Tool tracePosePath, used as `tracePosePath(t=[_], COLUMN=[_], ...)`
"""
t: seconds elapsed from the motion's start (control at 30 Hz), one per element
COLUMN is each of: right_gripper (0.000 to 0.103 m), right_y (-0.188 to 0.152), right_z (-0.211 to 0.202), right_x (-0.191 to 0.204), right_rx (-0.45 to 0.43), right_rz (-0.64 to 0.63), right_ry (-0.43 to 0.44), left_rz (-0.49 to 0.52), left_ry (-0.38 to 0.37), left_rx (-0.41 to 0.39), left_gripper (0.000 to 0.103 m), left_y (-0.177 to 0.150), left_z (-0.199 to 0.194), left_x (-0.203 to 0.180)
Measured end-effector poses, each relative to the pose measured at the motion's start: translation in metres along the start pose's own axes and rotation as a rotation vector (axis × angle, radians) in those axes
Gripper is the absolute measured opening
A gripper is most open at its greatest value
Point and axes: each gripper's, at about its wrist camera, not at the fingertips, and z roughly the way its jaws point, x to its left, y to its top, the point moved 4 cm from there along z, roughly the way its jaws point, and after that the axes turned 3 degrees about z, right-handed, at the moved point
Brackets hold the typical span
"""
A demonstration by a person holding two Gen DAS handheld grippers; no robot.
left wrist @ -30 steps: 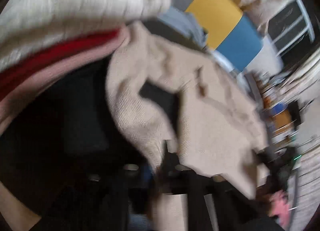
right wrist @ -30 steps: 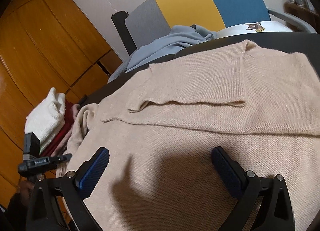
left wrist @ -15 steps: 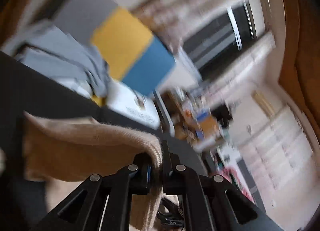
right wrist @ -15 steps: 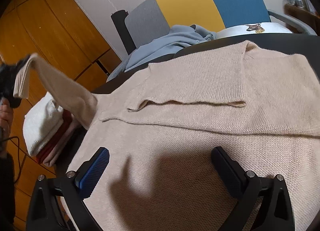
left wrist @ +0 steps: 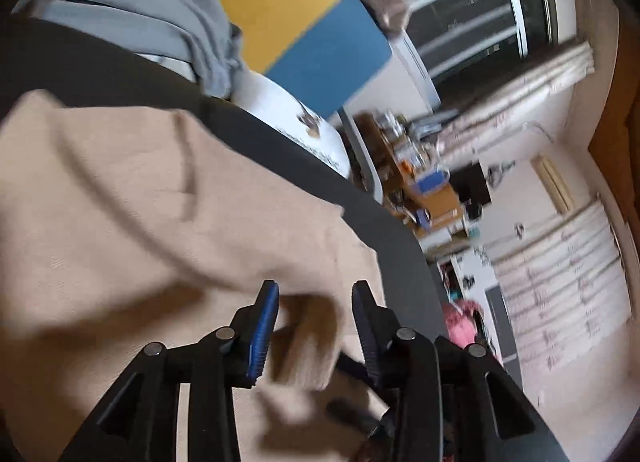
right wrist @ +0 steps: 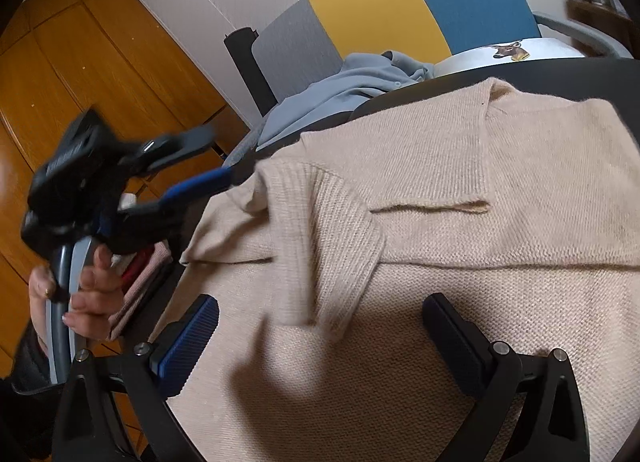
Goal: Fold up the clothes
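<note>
Beige sweater (right wrist: pixel 420 201) blurred beneath opening, empty left hand-held gripper (left wrist: pixel 316 294); right (right wrist: pixel 320 326) spread.

The left wrist view looks down along its fingers, tilted, close over the beige sweater (left wrist: pixel 160 221). The right wrist view faces the same sweater (right wrist: pixel 440 221) from its near edge. Both share the striped chair (left wrist: pixel 304 29) (right wrist: pixel 400 17) in their upper frames.

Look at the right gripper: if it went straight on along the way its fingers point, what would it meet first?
Most likely the beige sweater spread on the dark table. The right gripper is open and angled down over the knit, with nothing between. How close it is cannot be told.
</note>
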Motion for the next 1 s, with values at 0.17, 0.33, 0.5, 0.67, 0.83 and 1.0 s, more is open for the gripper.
tracePosePath(t=[0.17, 0.33, 0.5, 0.67, 0.83, 1.0], right_gripper=[0.103, 0.103, 0.101, 0.023, 0.019, 0.019], right_y=[-0.005, -0.005, 0.012, 0.026, 0.062, 0.117], right_z=[-0.003, -0.015, 0.016, 0.051, 0.017, -0.044], right_x=[0.018, 0.047, 0.063, 0.048, 0.045, 0.028], right_rx=[0.047, -0.03, -0.025, 0.096, 0.072, -0.015], right_rz=[-0.119, -0.284, -0.346, -0.263, -0.198, -0.06], right_ry=[-0.199, -0.402, -0.422, -0.396, -0.352, -0.296], left_rz=[-0.023, -0.068, -0.039, -0.054, -0.093, -0.102], left_ry=[0.133, 0.129, 0.11, 0.085, 0.056, 0.045], left_rx=[-0.039, -0.041, -0.064, -0.06, -0.064, -0.056], left_gripper=[0.04, 0.039, 0.039, 0.041, 0.046, 0.049], left_y=[-0.04, -0.076, -0.081, -0.077, -0.061, -0.046], left_z=[-0.036, -0.043, -0.046, -0.047, -0.046, -0.036], left_x=[0.048, 0.079, 0.08, 0.083, 0.087, 0.091])
